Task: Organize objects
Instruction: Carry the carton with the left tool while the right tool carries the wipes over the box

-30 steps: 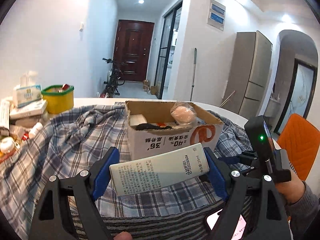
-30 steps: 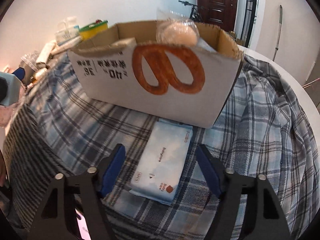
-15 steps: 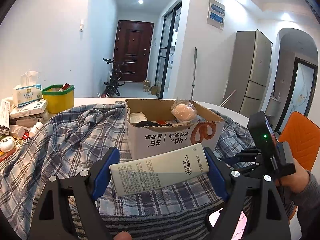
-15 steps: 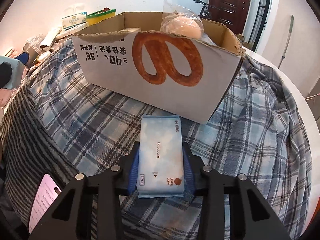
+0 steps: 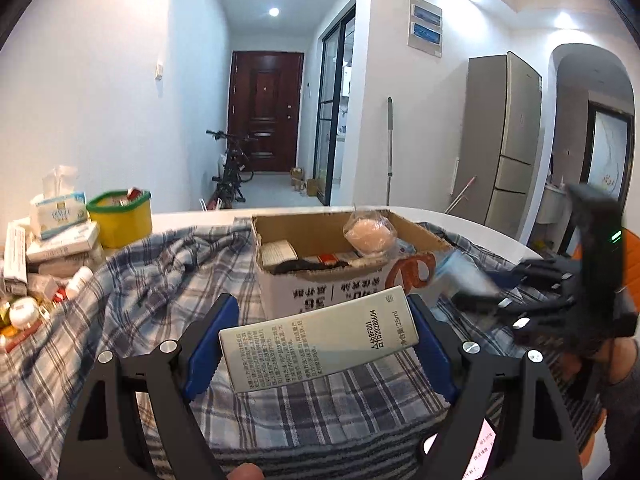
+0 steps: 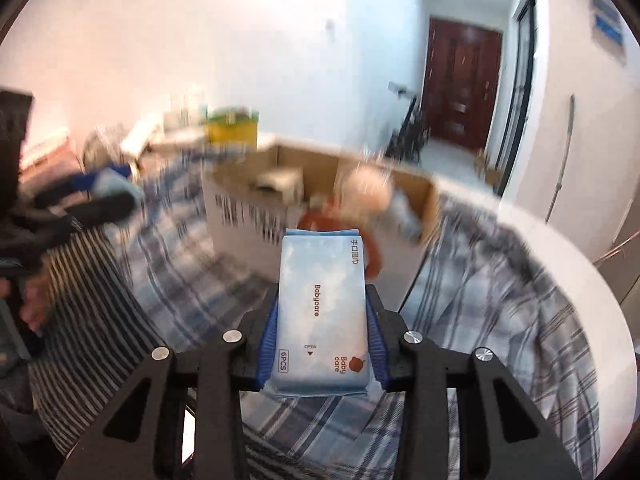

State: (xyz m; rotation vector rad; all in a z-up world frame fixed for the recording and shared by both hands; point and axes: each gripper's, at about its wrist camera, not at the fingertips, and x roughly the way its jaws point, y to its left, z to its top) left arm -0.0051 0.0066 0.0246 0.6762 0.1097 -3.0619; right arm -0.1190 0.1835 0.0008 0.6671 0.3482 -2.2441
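Between the blue pads of the right gripper (image 6: 322,340): light-blue wipes pack (image 6: 322,312), clamped on both long sides, held lengthwise above the plaid cloth (image 6: 500,300). At 12 o'clock of the pack, open cardboard box (image 6: 248,216), blurred, probably just beyond its far end. Inside the box, bagged pale round item (image 5: 370,234). Between the left gripper (image 5: 320,340) pads: white carton (image 5: 320,344), tilted up at the right, gripped at both ends, near the box's front wall. At 9 o'clock of the box, yellow tub (image 5: 120,220), tissue box (image 5: 60,210).
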